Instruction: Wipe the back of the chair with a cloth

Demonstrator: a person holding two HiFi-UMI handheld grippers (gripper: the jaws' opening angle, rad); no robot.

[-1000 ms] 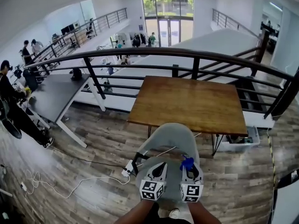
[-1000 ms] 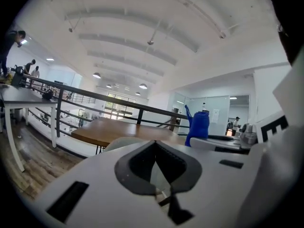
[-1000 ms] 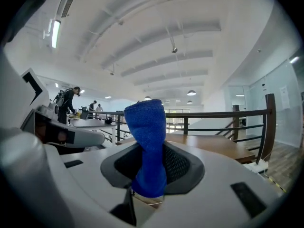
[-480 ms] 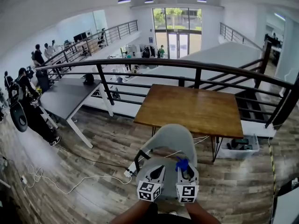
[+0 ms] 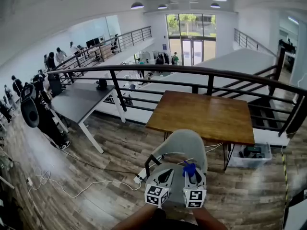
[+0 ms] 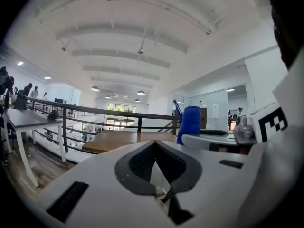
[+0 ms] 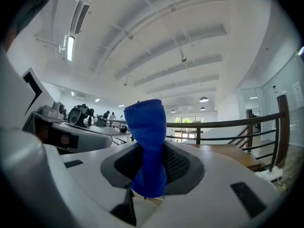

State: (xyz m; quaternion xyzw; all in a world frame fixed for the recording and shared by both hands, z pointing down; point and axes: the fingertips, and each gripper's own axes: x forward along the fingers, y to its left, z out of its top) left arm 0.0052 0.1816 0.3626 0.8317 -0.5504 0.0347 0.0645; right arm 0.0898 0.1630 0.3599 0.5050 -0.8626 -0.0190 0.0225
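Cloth (image 7: 149,146) (blue) clamped in right gripper (image 5: 194,174); left gripper (image 5: 165,172) closed, empty; chair (image 5: 184,143) near both.

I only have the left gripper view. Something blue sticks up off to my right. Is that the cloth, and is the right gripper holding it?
Observer: Yes. The right gripper view shows the right gripper shut on the blue cloth, which stands up out of the jaws.
Operator: Where's the chair? I only see a table.
Observer: In the head view the grey chair is directly under the cloth, on the near side of the wooden table.
Operator: Is the cloth touching it?
Observer: From above the cloth overlaps the chair's grey shell, but contact cannot be made out.
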